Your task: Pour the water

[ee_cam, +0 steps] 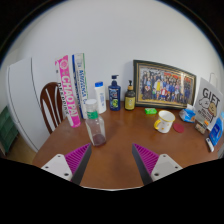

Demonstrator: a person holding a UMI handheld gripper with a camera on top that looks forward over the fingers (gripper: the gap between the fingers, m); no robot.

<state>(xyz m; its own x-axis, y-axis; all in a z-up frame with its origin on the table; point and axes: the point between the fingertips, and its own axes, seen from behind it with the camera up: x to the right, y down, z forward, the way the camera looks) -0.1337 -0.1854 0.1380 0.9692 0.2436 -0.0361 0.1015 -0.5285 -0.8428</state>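
Small print on the two upright boxes (pixel 73 88) unreadable. Faces in the framed photo (pixel 164 86) too tiny to distinguish. Gift box (pixel 209 104) partly cut off beside it.

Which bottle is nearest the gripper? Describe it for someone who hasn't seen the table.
Start at the round wooden table. The open gripper points across it, and just ahead of its left finger stands a clear plastic bottle. Unlike the white bottle and dark bottles behind, it is see-through with a green band.
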